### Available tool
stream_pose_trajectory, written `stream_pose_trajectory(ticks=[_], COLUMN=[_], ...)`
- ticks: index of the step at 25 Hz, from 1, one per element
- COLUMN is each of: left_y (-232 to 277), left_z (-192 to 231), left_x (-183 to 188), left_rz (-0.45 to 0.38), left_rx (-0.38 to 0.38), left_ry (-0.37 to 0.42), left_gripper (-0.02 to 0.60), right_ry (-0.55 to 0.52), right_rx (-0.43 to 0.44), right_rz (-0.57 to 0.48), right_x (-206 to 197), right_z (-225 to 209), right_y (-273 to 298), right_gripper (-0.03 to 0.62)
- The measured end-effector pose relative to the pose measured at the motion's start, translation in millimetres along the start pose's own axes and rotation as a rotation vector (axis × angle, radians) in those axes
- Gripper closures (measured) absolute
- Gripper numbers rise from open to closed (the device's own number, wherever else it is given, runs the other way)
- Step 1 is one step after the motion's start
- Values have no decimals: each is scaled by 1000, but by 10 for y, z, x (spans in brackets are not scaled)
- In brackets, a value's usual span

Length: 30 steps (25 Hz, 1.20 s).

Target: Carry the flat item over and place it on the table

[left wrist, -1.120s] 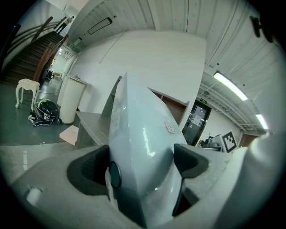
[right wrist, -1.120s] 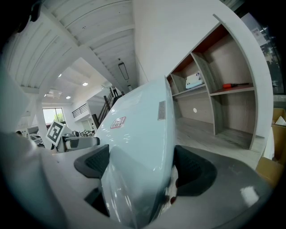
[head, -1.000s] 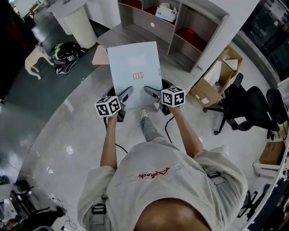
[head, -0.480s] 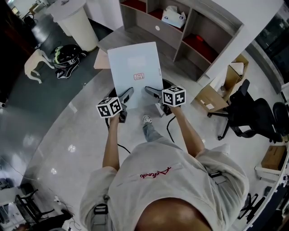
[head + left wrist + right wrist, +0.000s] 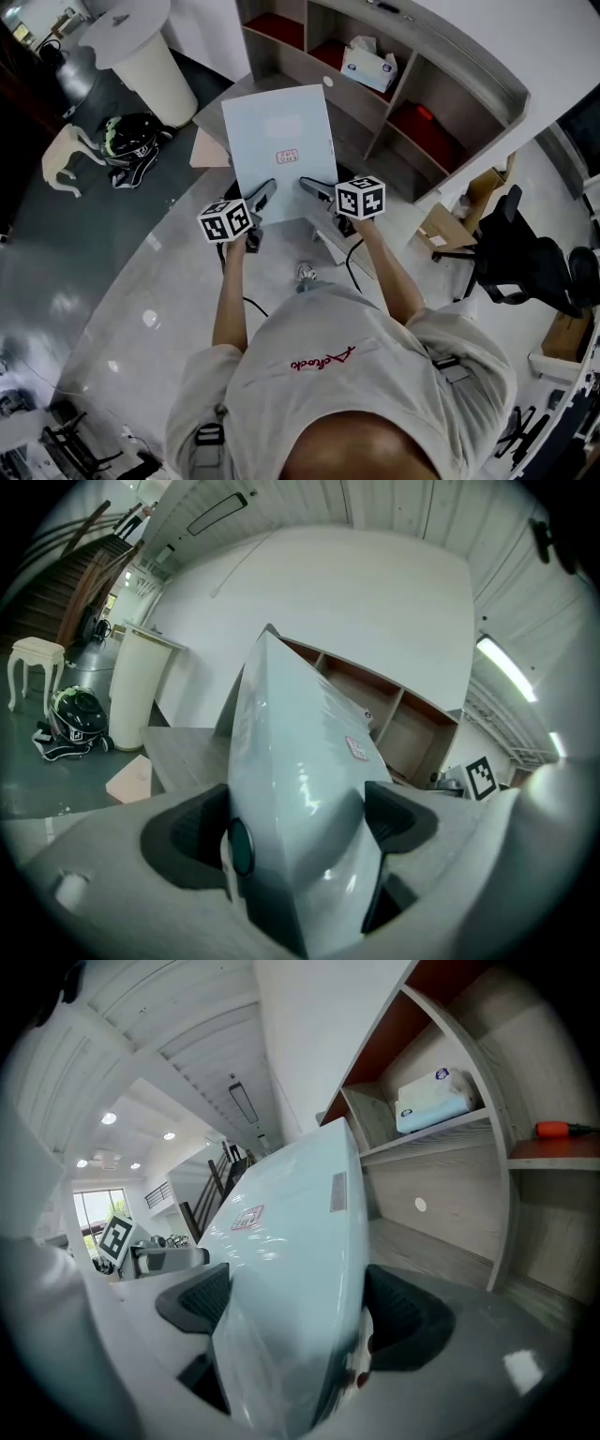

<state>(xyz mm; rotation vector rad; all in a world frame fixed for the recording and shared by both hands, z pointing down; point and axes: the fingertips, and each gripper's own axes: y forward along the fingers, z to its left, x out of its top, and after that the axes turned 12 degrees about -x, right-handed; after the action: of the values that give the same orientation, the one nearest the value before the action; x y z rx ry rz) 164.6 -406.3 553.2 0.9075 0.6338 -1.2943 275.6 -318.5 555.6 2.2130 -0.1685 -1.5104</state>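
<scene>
A flat pale blue plastic folder [image 5: 281, 150] with a small red stamp is held out level in front of me, gripped at its near edge on both sides. My left gripper [image 5: 263, 194] is shut on its near left corner, and the folder [image 5: 291, 752] fills the gap between the dark pads [image 5: 187, 832]. My right gripper [image 5: 314, 187] is shut on the near right corner, where the folder [image 5: 291, 1232] is pinched between its pads [image 5: 403, 1312]. Below the folder's far end lies a grey wooden table [image 5: 214, 98], also visible in the left gripper view [image 5: 183, 752].
A grey shelf unit [image 5: 412, 103] with red-lined compartments holds a tissue pack [image 5: 367, 66]. A white round column [image 5: 141, 56], a helmet [image 5: 127, 139] and a white stool [image 5: 66, 155] stand left. An office chair [image 5: 525, 262] and a cardboard box [image 5: 445, 225] stand right.
The shelf unit and table have drawn closer and shifted right beneath the folder as the person walks forward. Both grippers keep the same hold on the folder.
</scene>
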Motion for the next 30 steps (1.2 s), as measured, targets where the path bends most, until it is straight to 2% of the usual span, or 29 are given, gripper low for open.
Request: stream_pose_trajectory(ticks=[7,19,25,30], left_y=[285,434,577,675], left_z=[329,761,895,1034], left_x=[232,292,218,-6], left_rz=[18,81,112,151], left_rx=[-4,-34,-38,-31], left_ry=[-14,-62,-81,-123], left_gripper=[117,117,117,117], right_ry=[16,64,90,118], right_rx=[-11,-59,-75,-85], right_rz=[19,58,89,138], right_x=[199,198,112,-110], right_z=[-158,-179,-301,-417], right_y=[404,797,930,1049], right_gripper=[121,123,123,125])
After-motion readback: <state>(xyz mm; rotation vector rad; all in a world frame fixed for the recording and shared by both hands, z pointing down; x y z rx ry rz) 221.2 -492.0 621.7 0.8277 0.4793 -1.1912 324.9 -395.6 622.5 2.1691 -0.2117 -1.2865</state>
